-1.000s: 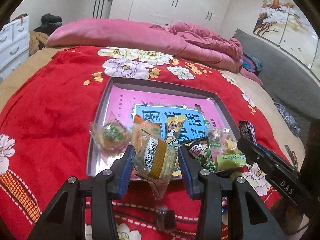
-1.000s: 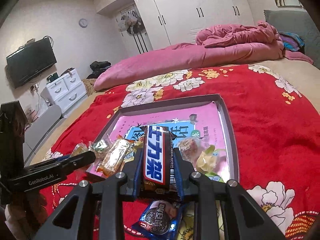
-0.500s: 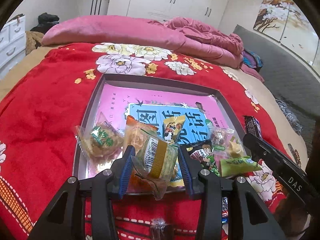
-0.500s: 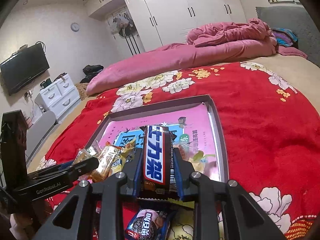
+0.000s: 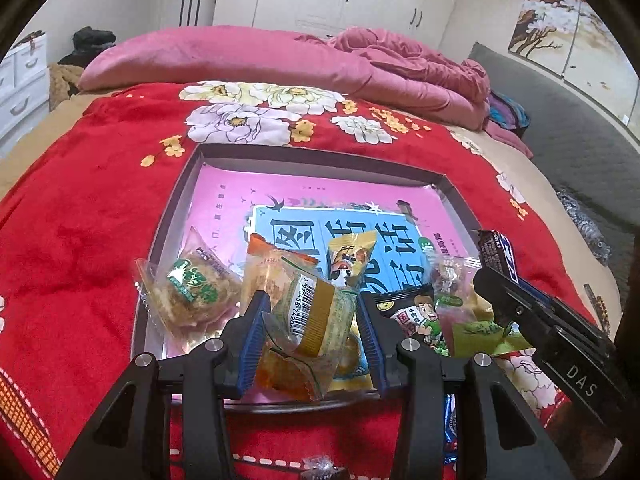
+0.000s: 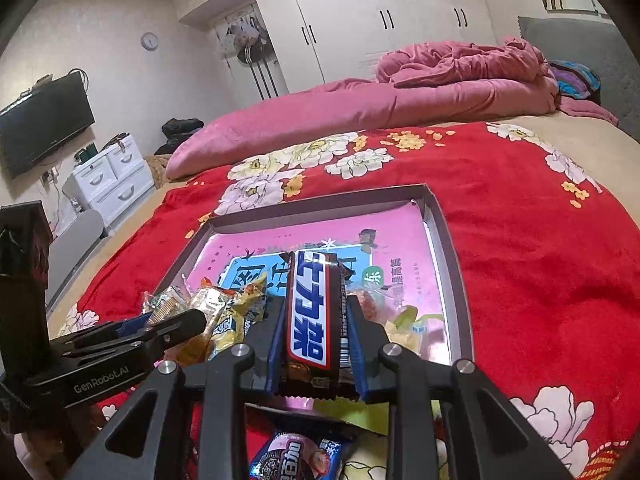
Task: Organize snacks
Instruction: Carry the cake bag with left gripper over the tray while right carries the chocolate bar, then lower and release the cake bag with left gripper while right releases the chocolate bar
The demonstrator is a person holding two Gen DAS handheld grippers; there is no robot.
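Observation:
A shallow grey tray (image 5: 320, 162) with a pink and blue printed floor lies on the red flowered blanket; it also shows in the right wrist view (image 6: 446, 236). My left gripper (image 5: 310, 320) is shut on a clear-wrapped pastry with a gold band (image 5: 316, 320), held over the tray's near edge. My right gripper (image 6: 316, 334) is shut on a dark chocolate bar (image 6: 310, 312) with white lettering, held over the tray's near right part. Several snack packets (image 5: 196, 288) lie along the tray's near side.
A blue round-biscuit packet (image 6: 296, 458) lies on the blanket just below the right gripper. A small wrapped candy (image 5: 320, 468) lies on the blanket under the left gripper. Pink duvet and pillows (image 5: 280, 60) lie behind the tray. White drawers (image 6: 108, 180) stand at the left.
Both grippers have moved forward over the tray's near edge with their snacks still held. The tray looks larger and closer in both views.

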